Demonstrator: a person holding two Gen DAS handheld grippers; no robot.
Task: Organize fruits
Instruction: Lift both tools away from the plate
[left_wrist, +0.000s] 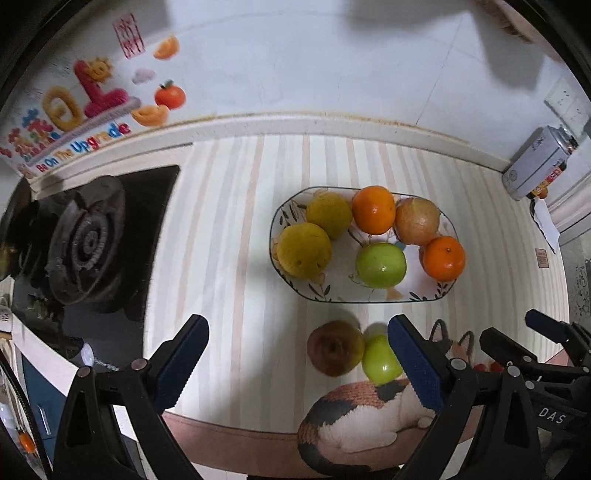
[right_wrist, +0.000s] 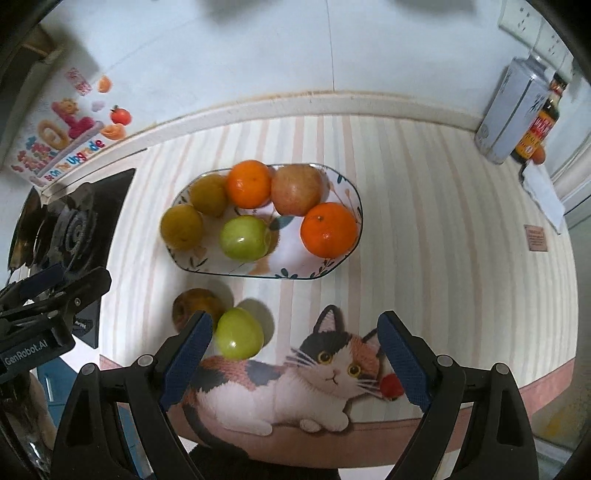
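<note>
An oval patterned plate (left_wrist: 334, 295) (right_wrist: 207, 267) on the striped mat holds several fruits: yellow ones, oranges, a reddish apple and a green apple (left_wrist: 380, 264) (right_wrist: 244, 238). In front of the plate lie a brown pear-like fruit (left_wrist: 334, 352) (right_wrist: 190, 304) and a second green apple (left_wrist: 380, 360) (right_wrist: 239, 338), touching each other. My left gripper (left_wrist: 295, 365) is open and empty; the two loose fruits lie between its fingers, near the right one. My right gripper (right_wrist: 295, 363) is open and empty above the cat picture, with the loose green apple just inside its left finger.
A gas stove burner (left_wrist: 86, 240) (right_wrist: 72, 229) sits to the left. A white carton (right_wrist: 511, 110) (left_wrist: 532, 166) and a dark sauce bottle (right_wrist: 539, 122) stand at the back right by the wall. The mat's front edge shows a cat picture (right_wrist: 314, 373).
</note>
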